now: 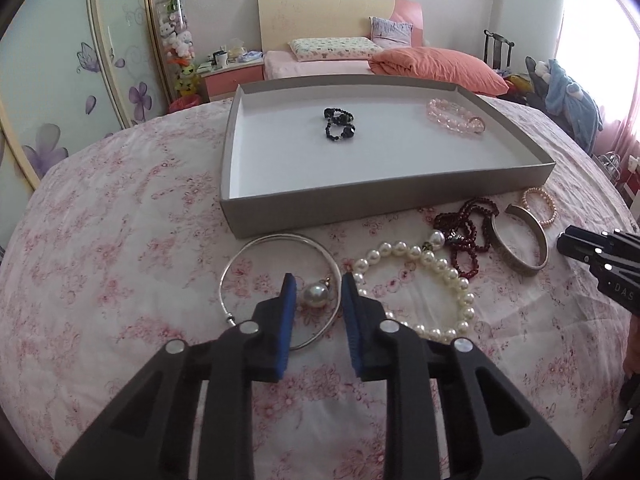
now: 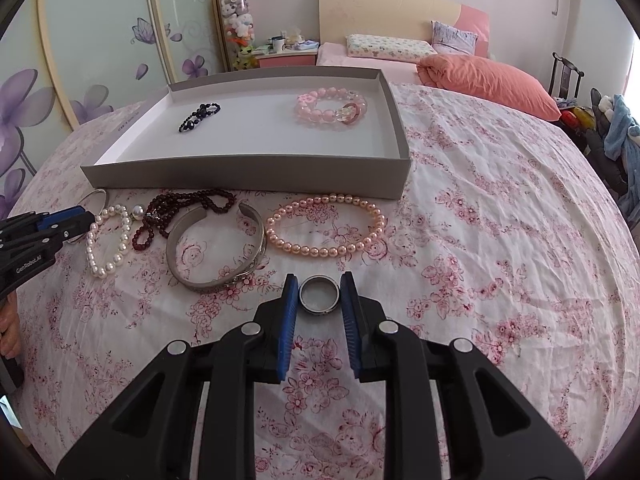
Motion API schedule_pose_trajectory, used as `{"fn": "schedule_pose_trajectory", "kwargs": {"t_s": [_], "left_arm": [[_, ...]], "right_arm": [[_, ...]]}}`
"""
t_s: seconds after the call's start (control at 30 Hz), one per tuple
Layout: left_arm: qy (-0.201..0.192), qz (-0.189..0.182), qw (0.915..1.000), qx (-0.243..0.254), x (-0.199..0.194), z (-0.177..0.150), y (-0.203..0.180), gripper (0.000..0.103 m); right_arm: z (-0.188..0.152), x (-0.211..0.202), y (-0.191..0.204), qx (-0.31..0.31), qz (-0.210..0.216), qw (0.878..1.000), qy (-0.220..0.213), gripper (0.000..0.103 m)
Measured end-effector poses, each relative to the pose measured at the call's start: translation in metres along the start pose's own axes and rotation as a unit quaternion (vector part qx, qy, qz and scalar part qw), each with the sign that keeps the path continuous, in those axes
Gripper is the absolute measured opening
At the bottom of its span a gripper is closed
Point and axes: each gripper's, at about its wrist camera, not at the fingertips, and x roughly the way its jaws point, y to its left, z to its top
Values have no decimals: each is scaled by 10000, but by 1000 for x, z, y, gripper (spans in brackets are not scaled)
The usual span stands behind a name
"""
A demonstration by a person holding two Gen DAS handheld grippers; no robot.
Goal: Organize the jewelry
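Both claws open: right claw (image 2: 319, 294) straddles ring (image 2: 319, 294).

A shallow grey tray (image 2: 248, 174) with a white floor sits on the flowered cloth, holding a black bead bracelet (image 2: 199, 116) and a pink bead bracelet (image 2: 331, 110), well apart. In front of it lie a thin silver hoop with a big pearl (image 1: 317, 295), a white pearl bracelet (image 1: 416, 288), dark red beads (image 2: 180, 212), a silver cuff (image 2: 216, 248), a peach pearl strand (image 2: 326, 225) and a steel ring (image 2: 319, 294).
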Motion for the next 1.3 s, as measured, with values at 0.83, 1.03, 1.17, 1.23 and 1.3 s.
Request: {"fn": "schedule_pose_trajectory", "kwargs": {"t_s": [0.83, 1.03, 1.17, 1.23, 1.3], "left_arm": [[-1, -57, 9998, -169, -1, 1, 6, 14], [26, -39, 9998, -168, -2, 1, 6, 14], [35, -57, 9999, -157, -2, 1, 6, 14], [27, -78, 9998, -170, -3, 1, 6, 14], [-43, -120, 9997, -192, -7, 2, 7, 14]], "right_arm": [[0, 0, -1, 15, 19, 10000, 2, 23], [0, 0, 1, -11, -9, 10000, 6, 23], [0, 0, 1, -21, -20, 10000, 5, 23], [0, 0, 2, -6, -24, 10000, 1, 23], [0, -1, 1, 71, 15, 10000, -9, 23]]}}
